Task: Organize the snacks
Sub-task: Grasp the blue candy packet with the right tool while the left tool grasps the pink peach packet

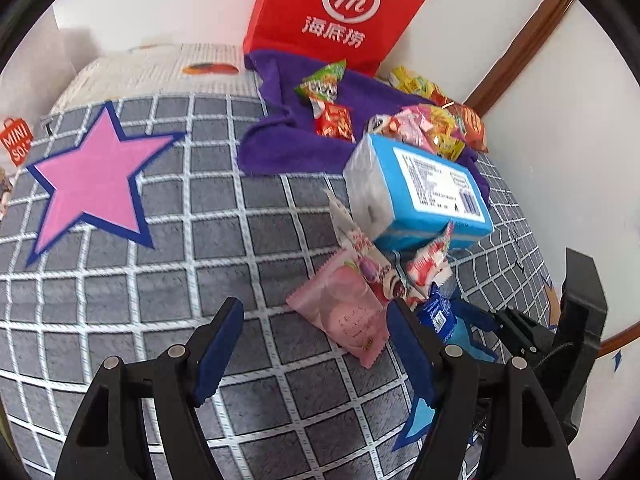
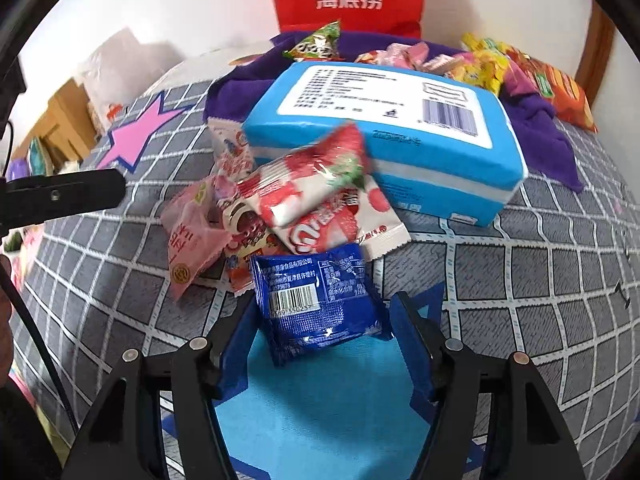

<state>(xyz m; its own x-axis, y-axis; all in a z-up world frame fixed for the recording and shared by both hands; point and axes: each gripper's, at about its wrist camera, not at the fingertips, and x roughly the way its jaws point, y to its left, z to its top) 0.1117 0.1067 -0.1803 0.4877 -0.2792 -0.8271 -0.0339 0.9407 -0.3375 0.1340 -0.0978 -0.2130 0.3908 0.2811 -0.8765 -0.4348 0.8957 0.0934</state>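
Note:
A dark blue snack packet lies barcode-up on a light blue star patch, between the fingers of my right gripper, which stands open; the pads do not press on it. Just beyond it is a heap of strawberry packets and a pink packet, leaning on a blue tissue pack. My left gripper is open over the grid blanket, with the pink packet just ahead of its right finger and nothing held.
A purple cloth at the back carries several more snacks, with a red paper bag upright behind it against the wall. A pink star patch lies to the left on the grey checked blanket.

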